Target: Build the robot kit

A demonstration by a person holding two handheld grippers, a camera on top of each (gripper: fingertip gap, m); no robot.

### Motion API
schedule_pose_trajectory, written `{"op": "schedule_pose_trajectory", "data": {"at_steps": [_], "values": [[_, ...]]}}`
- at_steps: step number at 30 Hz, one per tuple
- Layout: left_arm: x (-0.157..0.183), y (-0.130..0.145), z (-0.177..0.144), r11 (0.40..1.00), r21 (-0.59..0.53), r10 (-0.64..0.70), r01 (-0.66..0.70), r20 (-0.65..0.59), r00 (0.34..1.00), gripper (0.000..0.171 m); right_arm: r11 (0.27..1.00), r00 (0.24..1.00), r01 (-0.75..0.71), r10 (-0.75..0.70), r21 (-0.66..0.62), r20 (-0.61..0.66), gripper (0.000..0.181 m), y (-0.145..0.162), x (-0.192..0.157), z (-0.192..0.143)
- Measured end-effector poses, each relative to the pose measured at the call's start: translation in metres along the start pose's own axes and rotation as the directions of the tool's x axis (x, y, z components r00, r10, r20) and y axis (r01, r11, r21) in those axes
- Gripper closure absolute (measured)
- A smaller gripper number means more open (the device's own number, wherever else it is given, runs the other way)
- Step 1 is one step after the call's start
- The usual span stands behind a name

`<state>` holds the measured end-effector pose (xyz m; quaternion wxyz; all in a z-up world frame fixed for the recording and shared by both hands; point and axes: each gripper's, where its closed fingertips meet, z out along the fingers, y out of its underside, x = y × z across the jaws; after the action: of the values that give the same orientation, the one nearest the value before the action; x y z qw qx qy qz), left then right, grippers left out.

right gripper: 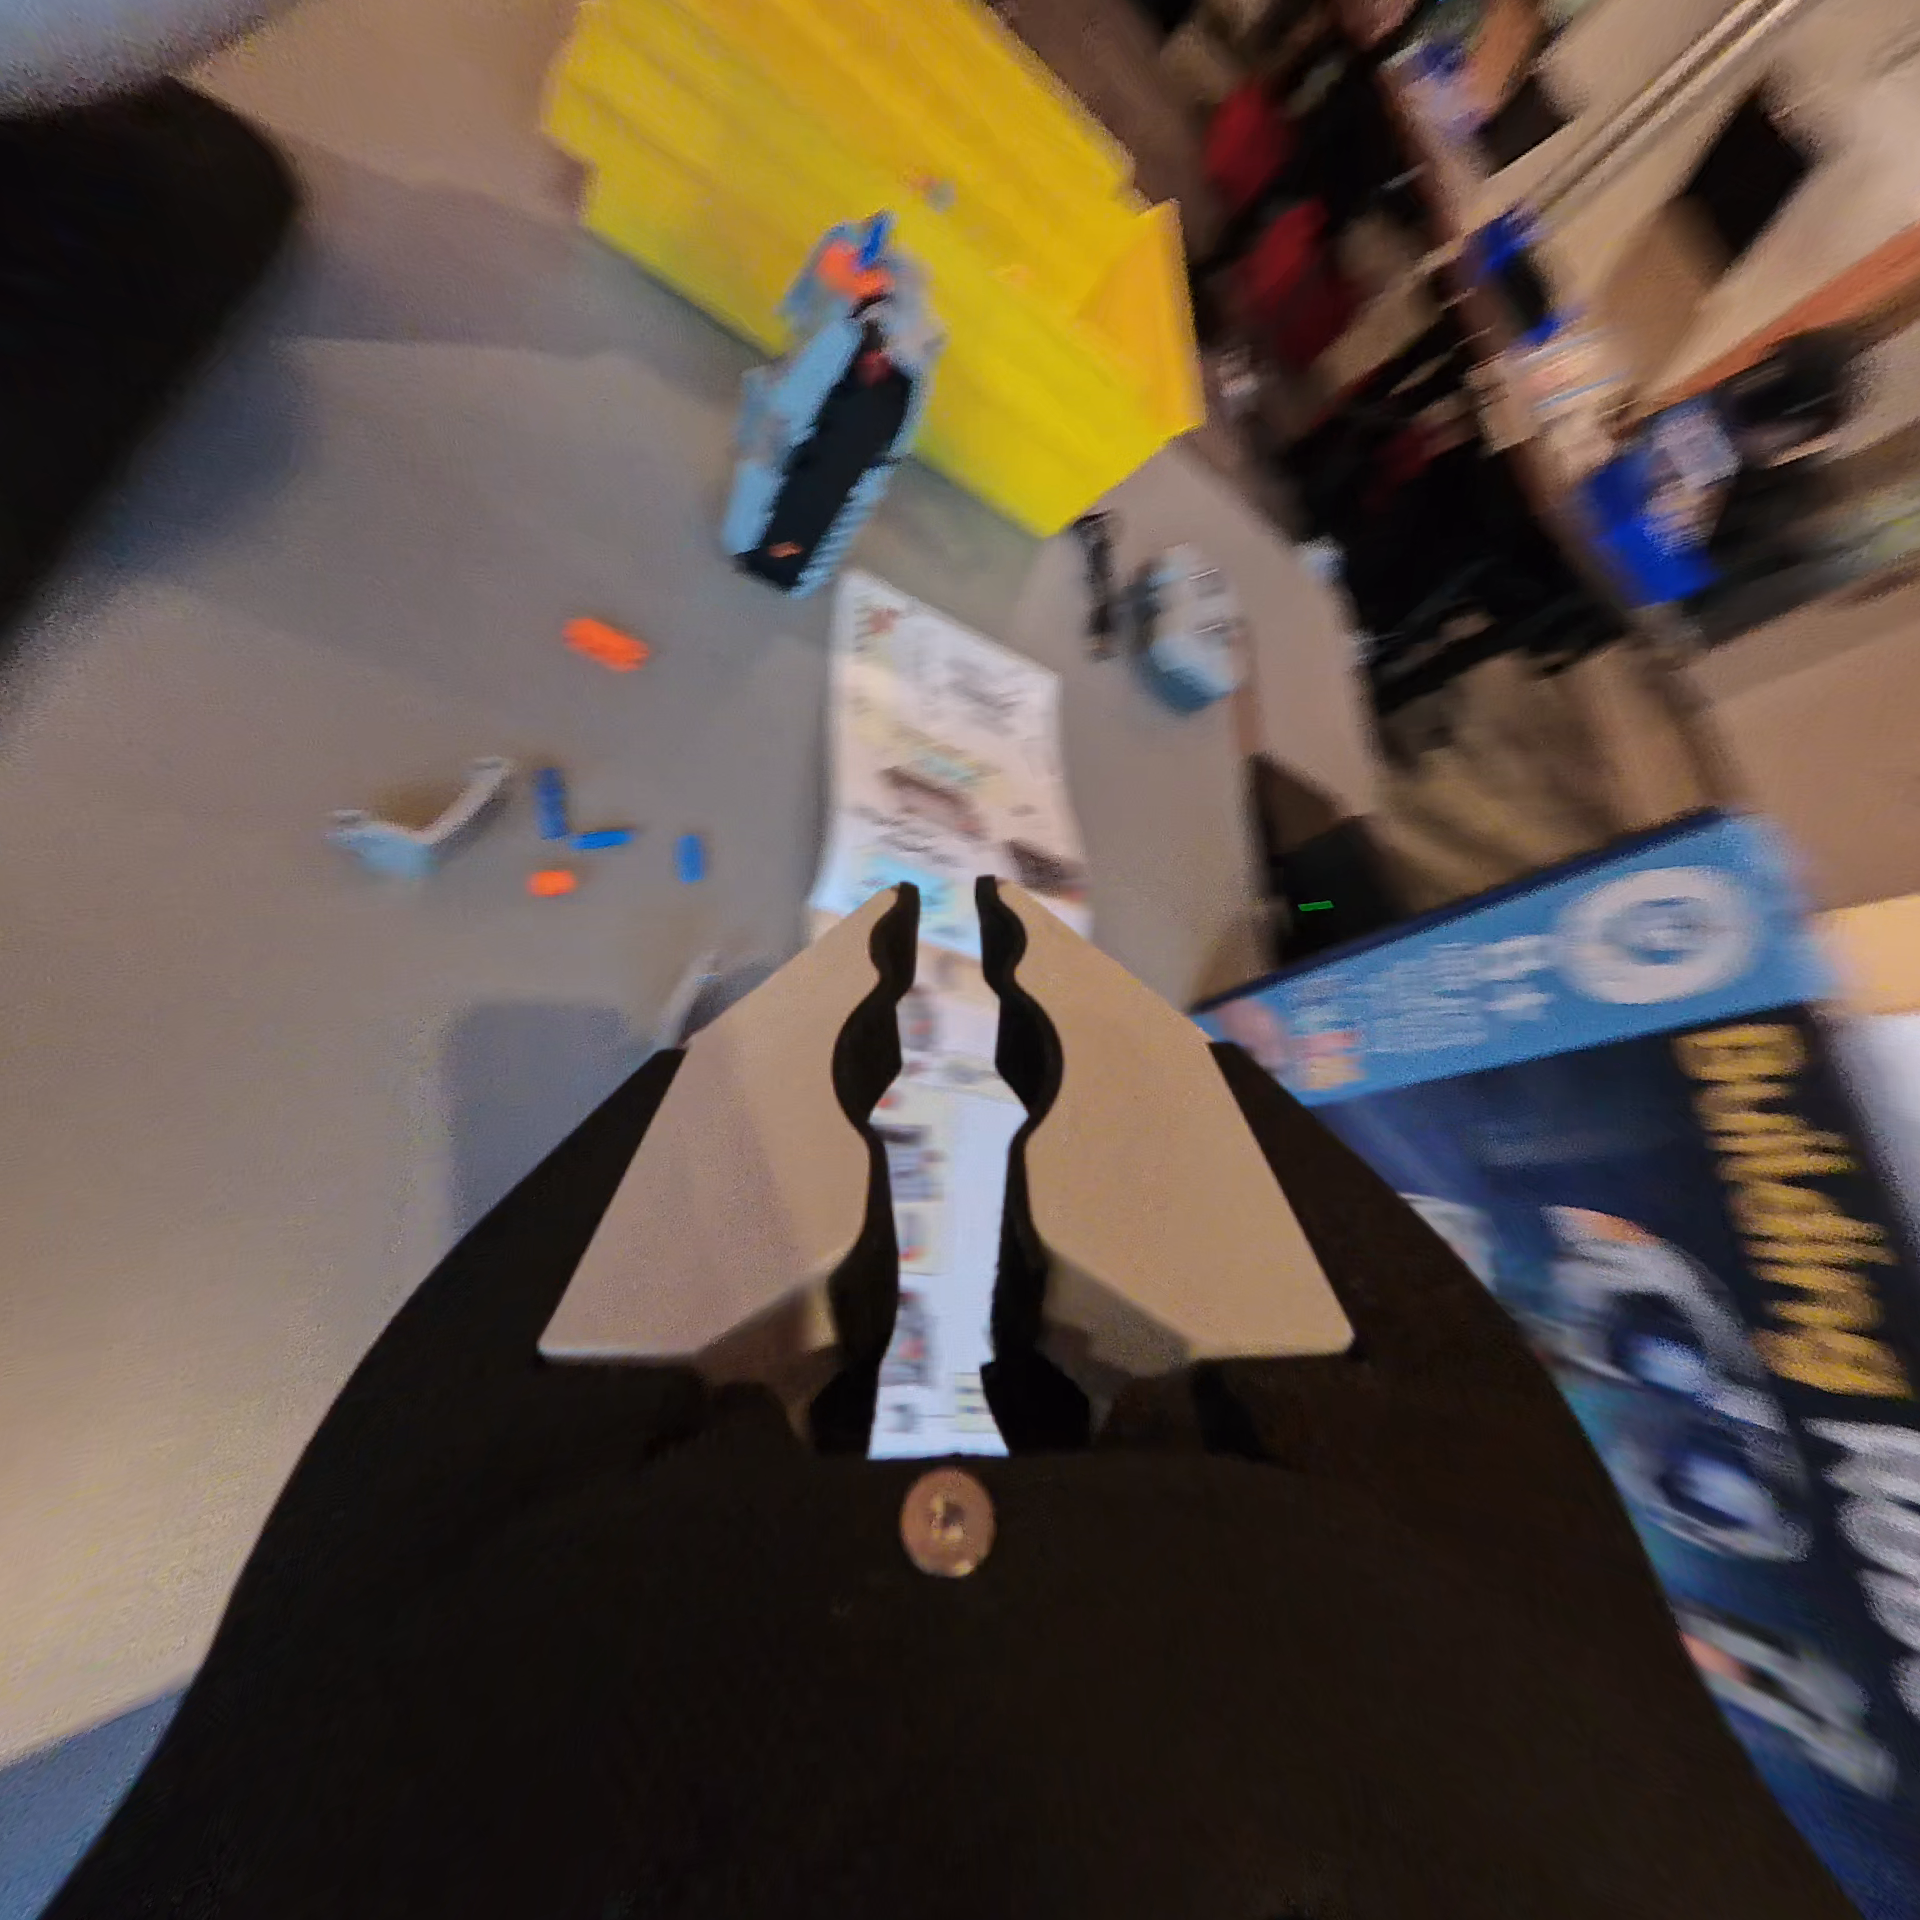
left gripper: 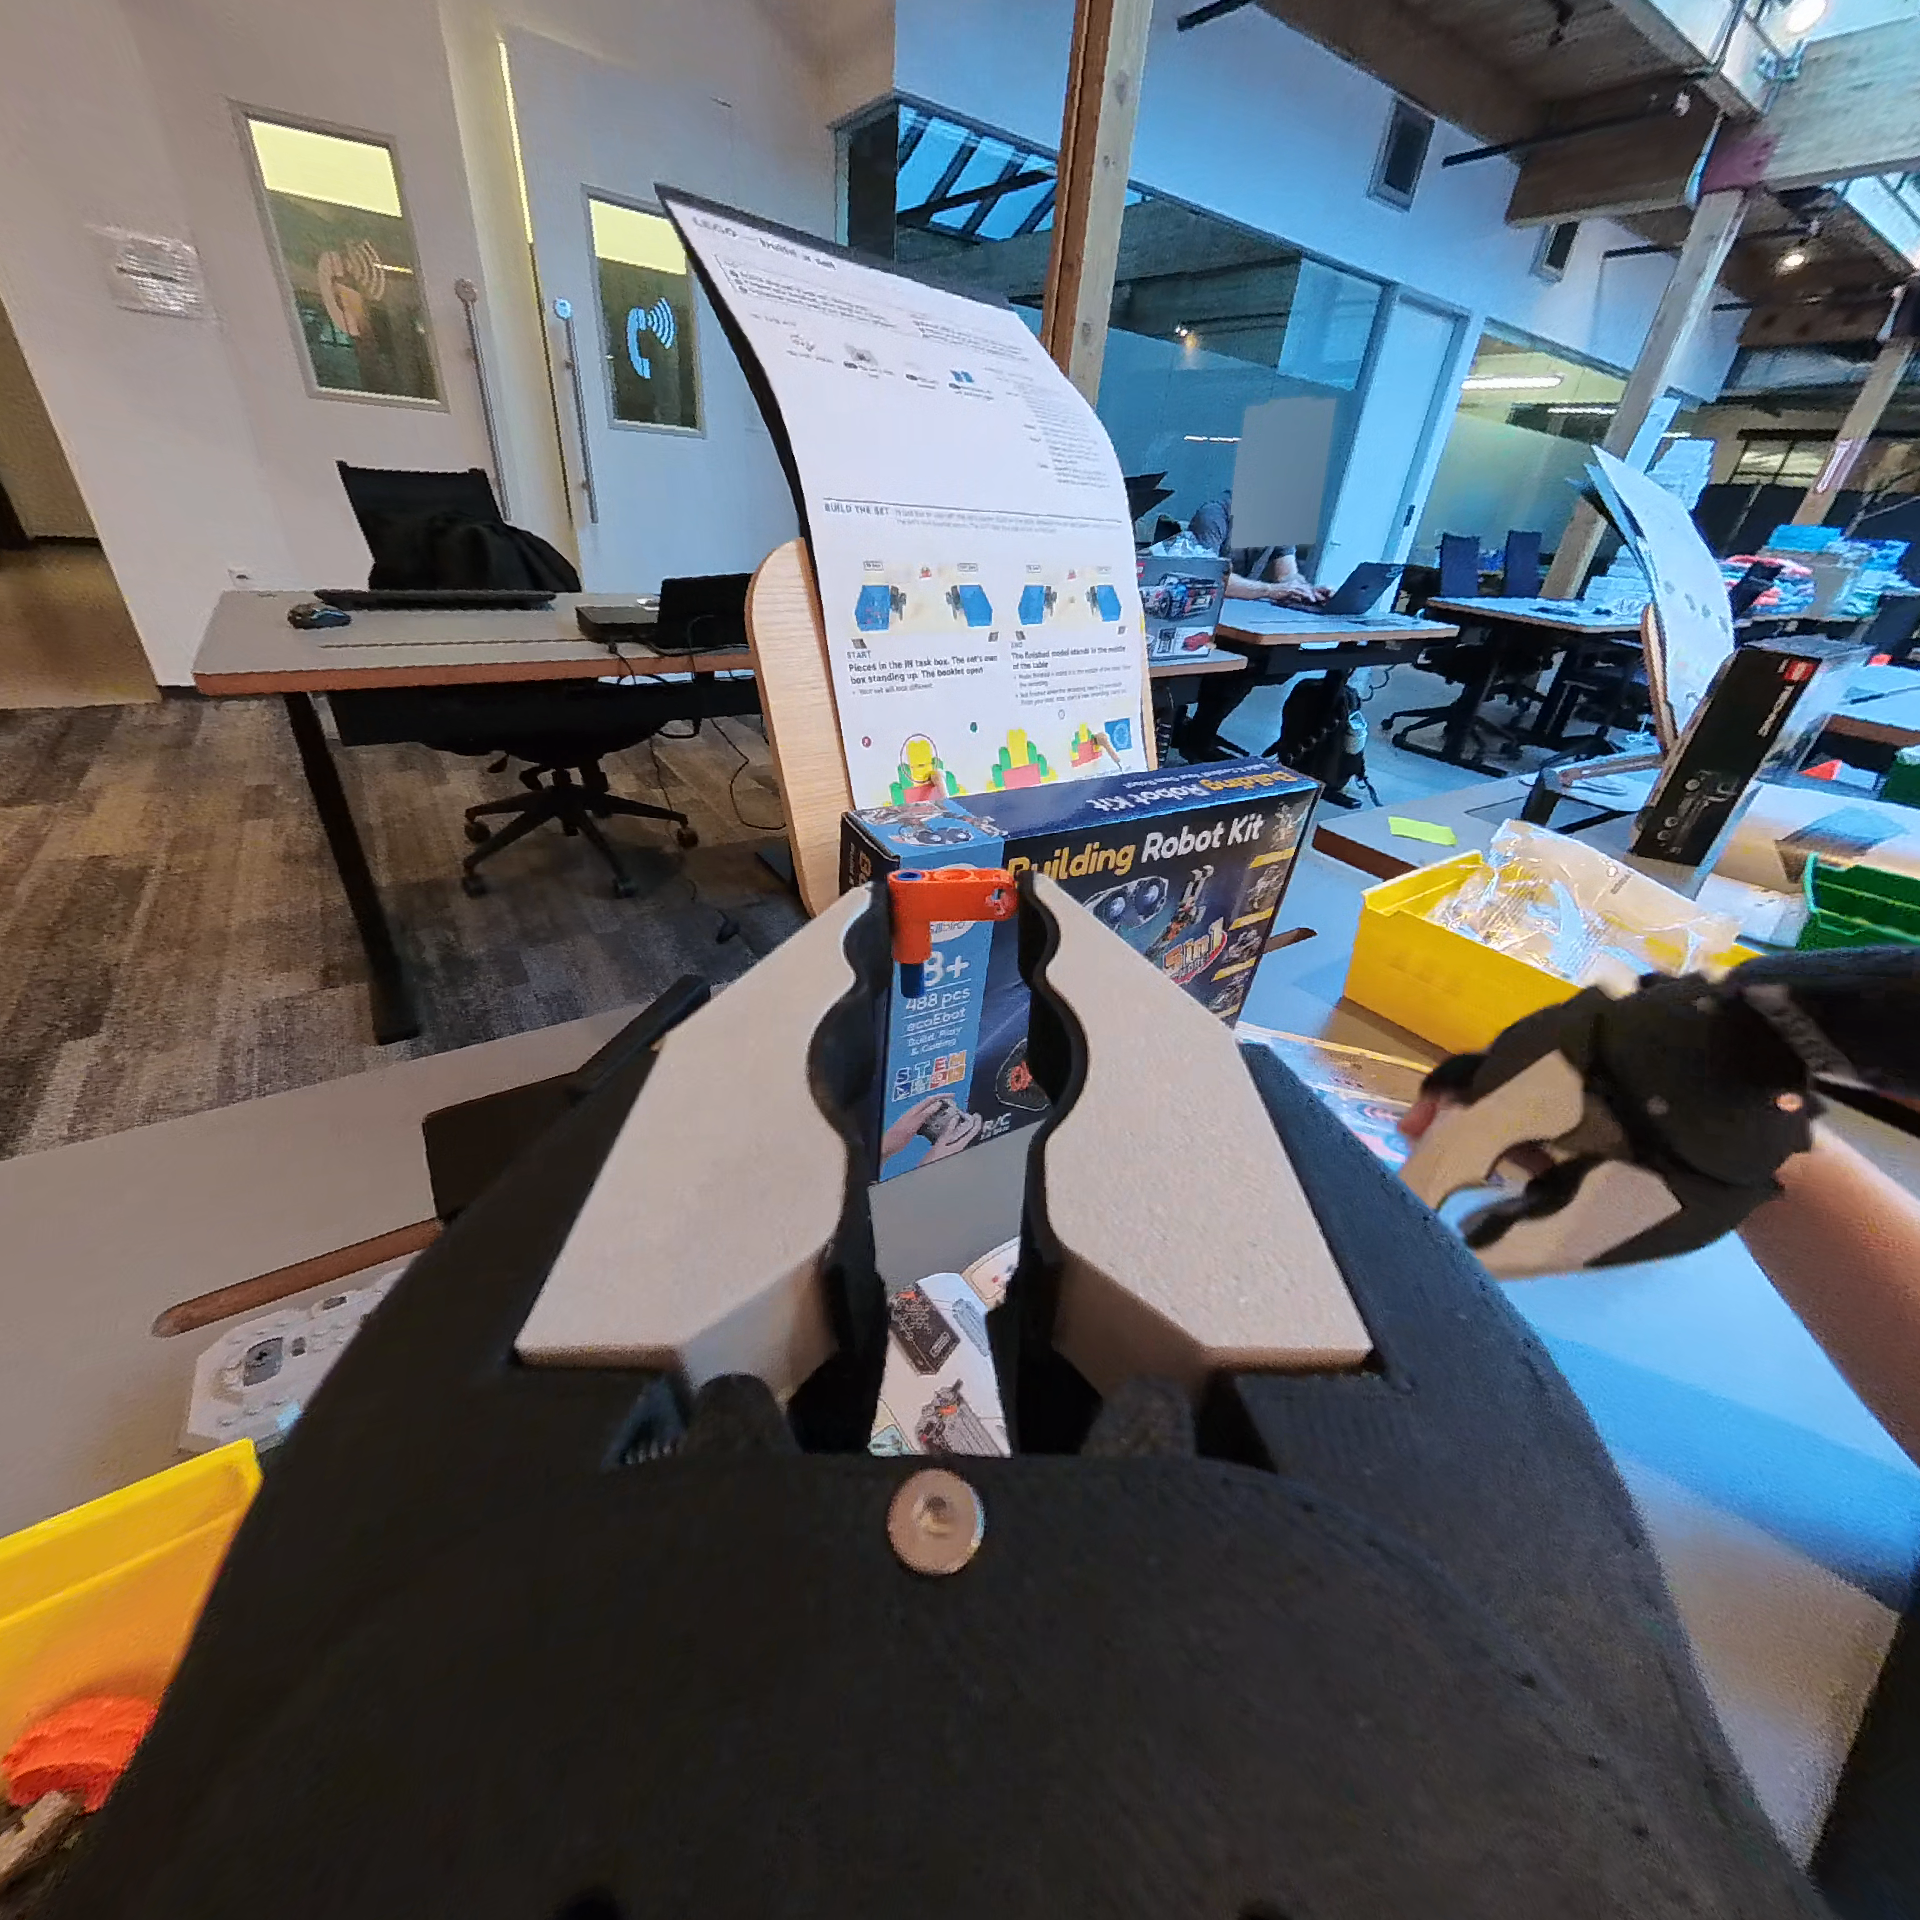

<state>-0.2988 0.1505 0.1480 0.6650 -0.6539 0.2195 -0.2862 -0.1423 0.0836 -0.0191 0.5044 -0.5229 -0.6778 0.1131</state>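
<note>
Between the left gripper's (left gripper: 951,899) tips, mid-frame, sits an orange L-shaped brick piece (left gripper: 940,906) with a blue pin, pinched and held up in front of the blue kit box (left gripper: 1101,935).

Left wrist view is the sharp one: printed instruction sheet (left gripper: 966,540) standing behind the box, yellow bin (left gripper: 1455,951) with plastic bags at right, and the right gripper (left gripper: 1455,1164) poking in from the right edge, tips apparently close together. Right wrist view is all motion blur but shows stuff the other doesn't: right gripper's narrow gap with nothing in it, loose orange and blue bits (right gripper: 603,831) at left, a half-built grey-black model (right gripper: 831,436) against a yellow bin (right gripper: 935,208) up top, a booklet (right gripper: 945,748) mid-frame.
</note>
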Motion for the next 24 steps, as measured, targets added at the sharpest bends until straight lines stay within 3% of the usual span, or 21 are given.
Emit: {"op": "schedule_pose_trajectory", "data": {"at_steps": [3,7,12,17,20,24], "values": [[0.004,-0.003,-0.001,1.0,0.004,0.004,-0.004,-0.015,1.0,0.149,0.997,0.979,-0.082,0.08,0.004,0.188,0.175,0.012,-0.035,0.027],[0.009,-0.005,0.0,1.0,0.007,0.011,-0.011,-0.031,0.999,0.149,0.987,0.932,-0.149,0.122,0.055,0.341,0.176,0.004,-0.073,0.061],[0.011,-0.007,0.0,1.0,0.017,0.005,-0.005,-0.048,0.999,0.149,0.981,0.888,-0.195,0.177,-0.001,0.425,0.177,0.007,-0.104,0.089],[0.011,-0.007,0.0,1.0,0.017,-0.001,0.002,-0.058,0.998,0.149,0.979,0.902,-0.188,0.206,-0.085,0.379,0.177,0.022,-0.099,0.098],[0.011,-0.007,-0.001,1.0,0.016,0.0,0.001,-0.064,0.998,0.149,0.972,0.93,-0.052,0.131,-0.231,0.343,0.176,0.045,-0.084,0.092],[0.007,-0.009,-0.005,1.0,0.021,-0.005,0.006,-0.053,0.999,0.149,0.961,0.912,0.027,0.088,-0.274,0.401,0.176,0.04,-0.07,0.092]]}}
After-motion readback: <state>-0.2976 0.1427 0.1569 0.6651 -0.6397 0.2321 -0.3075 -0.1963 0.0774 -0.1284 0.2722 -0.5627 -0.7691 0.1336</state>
